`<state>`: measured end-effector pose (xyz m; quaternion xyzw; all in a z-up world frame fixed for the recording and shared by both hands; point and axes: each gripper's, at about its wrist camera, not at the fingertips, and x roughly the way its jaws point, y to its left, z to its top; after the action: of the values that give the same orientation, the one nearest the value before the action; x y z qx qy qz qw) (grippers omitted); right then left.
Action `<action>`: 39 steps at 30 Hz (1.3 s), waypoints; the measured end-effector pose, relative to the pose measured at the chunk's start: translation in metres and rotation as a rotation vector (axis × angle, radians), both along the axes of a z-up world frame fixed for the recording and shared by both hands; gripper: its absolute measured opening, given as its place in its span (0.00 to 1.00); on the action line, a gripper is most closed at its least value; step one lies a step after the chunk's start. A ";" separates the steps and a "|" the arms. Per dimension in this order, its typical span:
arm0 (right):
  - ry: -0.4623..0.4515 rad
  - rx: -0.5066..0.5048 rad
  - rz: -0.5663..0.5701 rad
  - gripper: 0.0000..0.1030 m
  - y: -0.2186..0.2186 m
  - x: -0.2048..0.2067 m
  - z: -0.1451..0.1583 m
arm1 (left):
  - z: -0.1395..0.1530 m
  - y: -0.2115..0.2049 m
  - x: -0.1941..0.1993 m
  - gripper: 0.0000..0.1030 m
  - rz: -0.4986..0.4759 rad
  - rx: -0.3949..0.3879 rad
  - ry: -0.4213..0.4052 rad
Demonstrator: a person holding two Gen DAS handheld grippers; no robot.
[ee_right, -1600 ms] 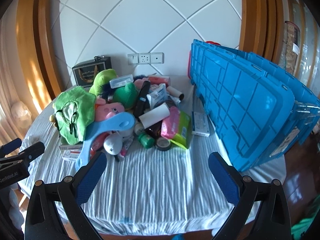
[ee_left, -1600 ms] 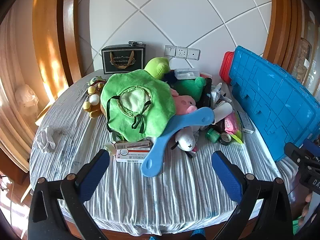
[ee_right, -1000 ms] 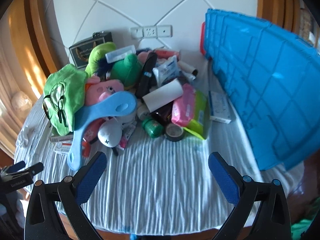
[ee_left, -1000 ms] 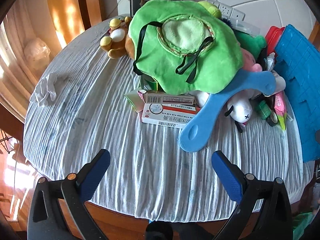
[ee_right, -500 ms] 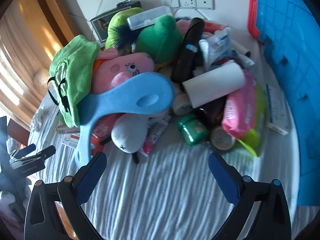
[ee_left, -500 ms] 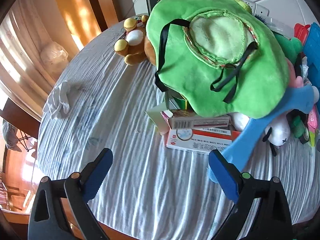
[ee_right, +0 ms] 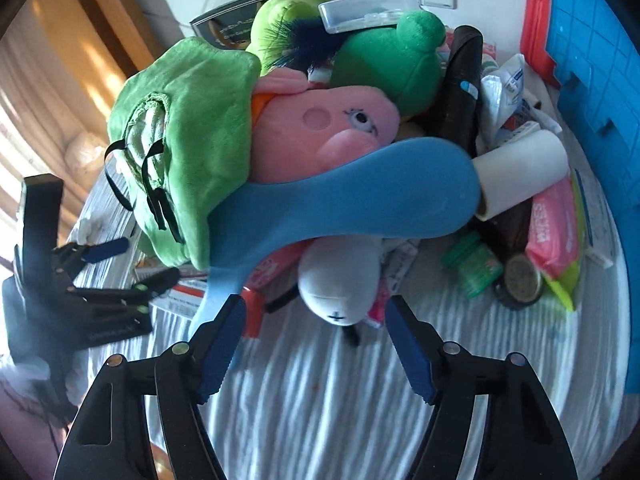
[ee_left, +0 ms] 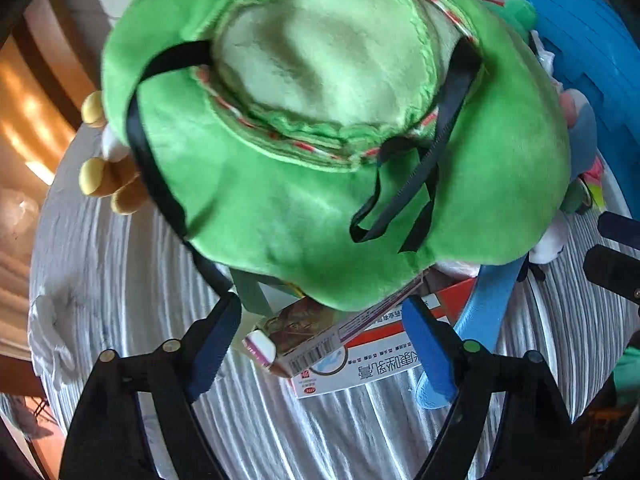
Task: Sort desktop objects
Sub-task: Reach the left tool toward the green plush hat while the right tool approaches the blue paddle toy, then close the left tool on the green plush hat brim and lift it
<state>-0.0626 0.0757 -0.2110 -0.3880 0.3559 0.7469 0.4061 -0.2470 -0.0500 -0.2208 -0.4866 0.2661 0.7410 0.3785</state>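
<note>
A big green plush hat (ee_left: pixel 320 140) tops the pile, its brim lying over two medicine boxes (ee_left: pixel 340 344). My left gripper (ee_left: pixel 320 312) hangs just above those boxes and the brim edge. Its jaws are closing with the boxes between them, and the pads touch nothing. In the right wrist view a white plush toy (ee_right: pixel 340 280) lies under a blue paddle (ee_right: pixel 340 200) and a pink pig plush (ee_right: pixel 320 136). My right gripper (ee_right: pixel 316 308) straddles the white toy, its jaws closing but clear of it. The left gripper (ee_right: pixel 100 276) shows at that view's left edge.
A blue crate (ee_right: pixel 600 60) stands along the right. A green jar (ee_right: pixel 472 264), tape roll (ee_right: pixel 520 280), pink wipes pack (ee_right: pixel 554 228) and white roll (ee_right: pixel 520 172) crowd the pile's right side. A brown-and-yellow plush (ee_left: pixel 112 184) lies behind the hat. Striped cloth (ee_right: pixel 360 392) covers the table.
Both grippers have dropped and closed in on the pile, the left over the hat brim and boxes, the right over the white plush. Both pairs of jaws have narrowed.
</note>
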 end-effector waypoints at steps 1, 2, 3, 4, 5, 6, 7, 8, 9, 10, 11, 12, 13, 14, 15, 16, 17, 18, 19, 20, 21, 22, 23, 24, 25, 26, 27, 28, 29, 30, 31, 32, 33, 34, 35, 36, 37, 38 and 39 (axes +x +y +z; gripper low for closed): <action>0.002 -0.003 -0.018 0.71 -0.003 -0.007 -0.001 | -0.006 0.002 -0.001 0.78 -0.033 -0.005 -0.024; 0.002 -0.008 -0.033 0.71 -0.005 -0.013 -0.002 | -0.011 0.004 -0.001 0.74 -0.066 -0.015 -0.026; -0.007 -0.010 -0.054 0.71 -0.007 -0.022 -0.004 | -0.012 0.003 -0.001 0.73 -0.093 -0.010 -0.022; -0.013 -0.011 -0.072 0.71 -0.009 -0.028 -0.005 | -0.011 0.001 -0.002 0.62 -0.106 0.008 -0.027; -0.016 -0.011 -0.090 0.71 -0.010 -0.033 -0.005 | -0.007 -0.004 -0.004 0.54 -0.120 0.018 -0.042; -0.011 -0.005 -0.115 0.71 -0.013 -0.037 -0.002 | -0.002 -0.011 -0.007 0.53 -0.130 0.034 -0.057; -0.007 0.005 -0.130 0.71 -0.016 -0.040 0.002 | 0.007 -0.019 -0.010 0.53 -0.135 0.056 -0.060; -0.006 0.020 -0.142 0.71 -0.019 -0.045 0.008 | 0.016 -0.027 -0.012 0.53 -0.137 0.073 -0.054; -0.006 0.029 -0.145 0.71 -0.021 -0.047 0.012 | 0.028 -0.035 -0.016 0.53 -0.132 0.094 -0.037; -0.010 0.046 -0.146 0.71 -0.023 -0.051 0.019 | 0.038 -0.042 -0.020 0.53 -0.129 0.112 -0.022; -0.018 0.064 -0.147 0.71 -0.023 -0.054 0.025 | 0.052 -0.048 -0.024 0.53 -0.139 0.137 -0.002; -0.028 0.085 -0.150 0.71 -0.023 -0.058 0.032 | 0.064 -0.052 -0.029 0.55 -0.128 0.157 0.020; -0.027 0.099 -0.154 0.72 -0.022 -0.059 0.038 | 0.075 -0.054 -0.035 0.65 -0.114 0.177 0.044; -0.023 0.110 -0.159 0.76 -0.019 -0.062 0.043 | 0.086 -0.054 -0.038 0.80 -0.099 0.198 0.068; -0.019 0.122 -0.168 0.77 -0.017 -0.063 0.048 | 0.094 -0.051 -0.045 0.84 -0.087 0.212 0.096; -0.020 0.130 -0.174 0.80 -0.015 -0.063 0.052 | 0.099 -0.049 -0.048 0.86 -0.073 0.230 0.125; -0.022 0.138 -0.180 0.82 -0.014 -0.062 0.055 | 0.102 -0.045 -0.051 0.86 -0.063 0.241 0.138; -0.025 0.141 -0.182 0.82 -0.011 -0.060 0.058 | 0.103 -0.040 -0.062 0.86 -0.061 0.248 0.136; -0.031 0.143 -0.184 0.82 -0.011 -0.058 0.060 | 0.101 -0.034 -0.066 0.87 -0.058 0.255 0.135; -0.039 0.140 -0.187 0.84 0.000 -0.058 0.062 | 0.097 -0.026 -0.069 0.87 -0.051 0.248 0.143; -0.045 0.132 -0.191 0.86 -0.001 -0.057 0.059 | 0.087 -0.017 -0.076 0.87 -0.044 0.224 0.159; -0.049 0.121 -0.195 0.92 -0.004 -0.059 0.054 | 0.080 -0.006 -0.079 0.87 -0.042 0.192 0.177; -0.051 0.108 -0.198 0.93 -0.002 -0.058 0.050 | 0.076 0.004 -0.085 0.87 -0.045 0.169 0.190; -0.053 0.090 -0.202 0.93 -0.002 -0.057 0.043 | 0.068 0.008 -0.087 0.87 -0.044 0.151 0.198; -0.056 0.075 -0.205 0.93 -0.003 -0.057 0.040 | 0.061 0.017 -0.088 0.87 -0.044 0.143 0.195; -0.055 0.059 -0.208 0.93 -0.003 -0.056 0.033 | 0.056 0.022 -0.089 0.86 -0.040 0.145 0.191; -0.049 0.034 -0.210 0.93 0.001 -0.056 0.024 | 0.051 0.025 -0.090 0.82 -0.030 0.149 0.184; -0.044 0.019 -0.211 0.93 0.003 -0.057 0.018 | 0.047 0.026 -0.092 0.62 -0.023 0.157 0.154; -0.038 0.005 -0.210 0.93 0.006 -0.058 0.012 | 0.043 0.024 -0.093 0.30 -0.029 0.178 0.101; -0.028 -0.012 -0.209 0.93 0.008 -0.060 0.005 | 0.041 0.023 -0.096 0.21 -0.030 0.199 0.035; -0.018 -0.021 -0.206 0.93 0.010 -0.062 0.002 | 0.039 0.020 -0.099 0.09 -0.015 0.199 0.008; -0.005 -0.028 -0.201 0.93 0.010 -0.065 -0.001 | 0.042 0.019 -0.099 0.06 -0.009 0.198 0.027; -0.002 -0.027 -0.199 0.93 0.010 -0.067 -0.001 | 0.046 0.014 -0.098 0.05 -0.010 0.204 0.055; -0.003 -0.026 -0.198 0.93 0.009 -0.069 -0.002 | 0.051 0.009 -0.097 0.03 -0.008 0.208 0.087; -0.001 -0.026 -0.196 0.93 0.009 -0.071 -0.003 | 0.058 0.002 -0.097 0.02 0.000 0.215 0.114; 0.010 -0.030 -0.193 0.93 0.008 -0.073 -0.003 | 0.066 -0.007 -0.098 0.02 0.011 0.230 0.130; 0.013 -0.031 -0.191 0.93 0.007 -0.074 -0.004 | 0.073 -0.017 -0.100 0.02 0.026 0.247 0.140; 0.002 -0.028 -0.191 0.92 0.006 -0.077 -0.005 | 0.079 -0.026 -0.102 0.02 0.038 0.253 0.154; -0.010 -0.025 -0.189 0.88 0.005 -0.079 -0.007 | 0.082 -0.033 -0.105 0.02 0.045 0.246 0.172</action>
<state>-0.1414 0.0805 -0.2178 -0.3613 0.3984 0.6988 0.4717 -0.3523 -0.0827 -0.1391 -0.3770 0.1938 0.8153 0.3944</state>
